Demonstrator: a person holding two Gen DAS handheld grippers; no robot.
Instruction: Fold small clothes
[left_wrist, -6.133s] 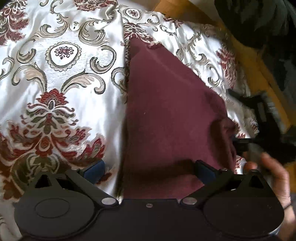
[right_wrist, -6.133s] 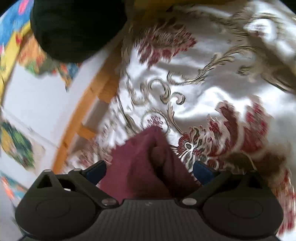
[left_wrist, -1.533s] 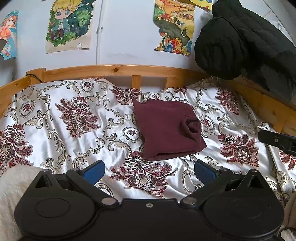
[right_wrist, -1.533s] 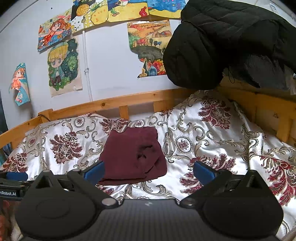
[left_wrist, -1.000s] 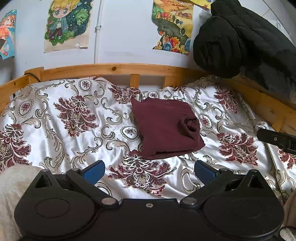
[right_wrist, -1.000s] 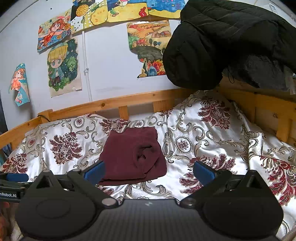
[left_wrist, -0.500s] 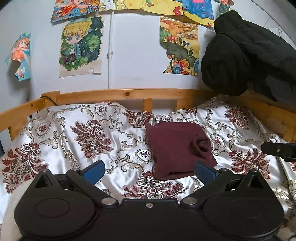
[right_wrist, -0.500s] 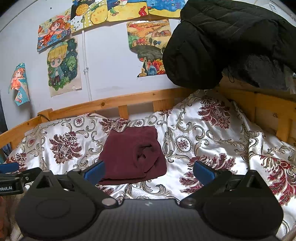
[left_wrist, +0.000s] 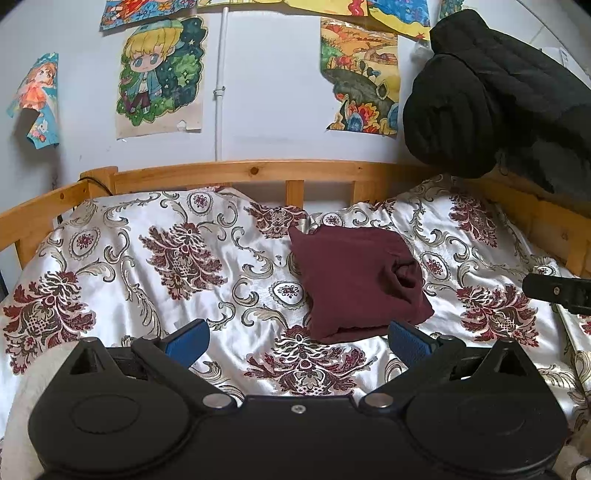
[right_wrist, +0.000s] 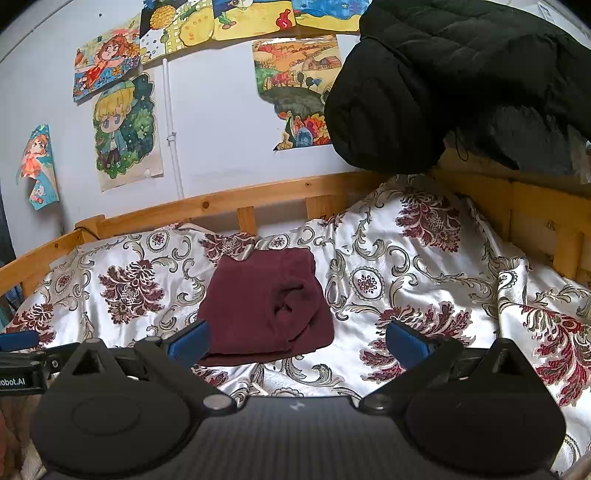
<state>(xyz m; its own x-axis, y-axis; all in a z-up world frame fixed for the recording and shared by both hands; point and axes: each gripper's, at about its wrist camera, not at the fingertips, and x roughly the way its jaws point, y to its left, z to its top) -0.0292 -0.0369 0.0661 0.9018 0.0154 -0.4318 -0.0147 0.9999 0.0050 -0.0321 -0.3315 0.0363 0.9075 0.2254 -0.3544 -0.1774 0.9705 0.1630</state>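
Floral bedspread (left_wrist: 155, 280) bears folded maroon garment (left_wrist: 354, 280); "obot.AI" on left tongs (right_wrist: 14, 382).

The left gripper (left_wrist: 298, 339) is held level and low at the near edge of the scene, its two blue-padded fingers (left_wrist: 186, 339) spread wide apart with nothing between them. The right gripper (right_wrist: 295, 339) sits in much the same pose just to its right, fingers (right_wrist: 406, 345) equally splayed and empty. Each shows in the other's view (the right one's black tip (left_wrist: 557, 291) at the far right edge of the left camera, the left one's blue-tipped finger (right_wrist: 18, 339) at the left edge of the right camera).
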